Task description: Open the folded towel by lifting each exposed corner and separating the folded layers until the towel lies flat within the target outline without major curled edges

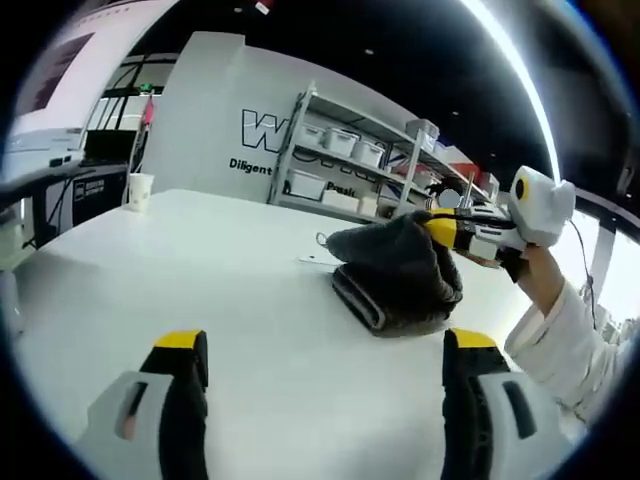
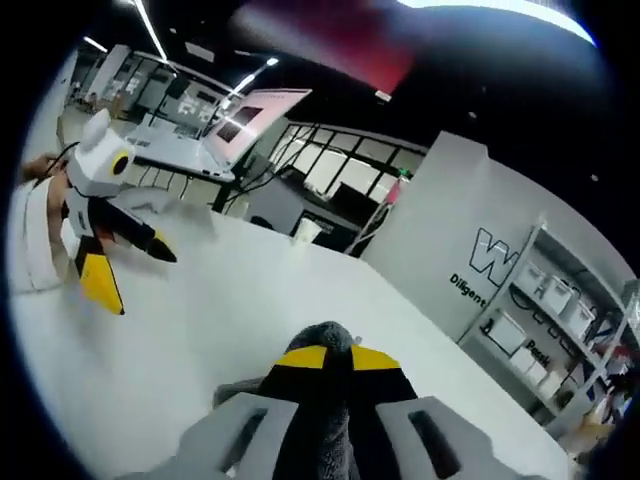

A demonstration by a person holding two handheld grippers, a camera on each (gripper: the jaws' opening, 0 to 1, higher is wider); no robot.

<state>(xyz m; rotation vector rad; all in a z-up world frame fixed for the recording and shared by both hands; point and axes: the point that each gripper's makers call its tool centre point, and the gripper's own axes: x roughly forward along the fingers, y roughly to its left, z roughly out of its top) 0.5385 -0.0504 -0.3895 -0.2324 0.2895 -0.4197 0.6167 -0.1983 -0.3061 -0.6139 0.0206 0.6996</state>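
On a white table (image 1: pixel 200 270) in a large hall, we see a folded dark grey towel (image 1: pixel 395 280) lying toward the far right side of the table in the left gripper view. Its top layer is raised at one end, pinched by the right gripper (image 1: pixel 445 232), which comes in from the right with a white-sleeved arm (image 1: pixel 555 325) behind it. In the right gripper view, that gripper (image 2: pixel 337 358) has its yellow-tipped jaws pressed together on a fold of the towel (image 2: pixel 330 335), the grey cloth bunched between and just above them.

The left gripper (image 1: pixel 325 345) stands with its jaws spread wide, nothing between them, above bare table short of the towel. We see it again in the right gripper view (image 2: pixel 125 270), well apart from the towel, jaws parted.

A white paper cup (image 1: pixel 140 190) stands near the far left edge of the table. Behind it rises a white wall panel (image 1: pixel 215 130) with dark lettering, and beside it metal shelving (image 1: pixel 350 165) stacked with white bins. A thin marking on the table by the towel may be part of an outline, though we cannot tell for sure.
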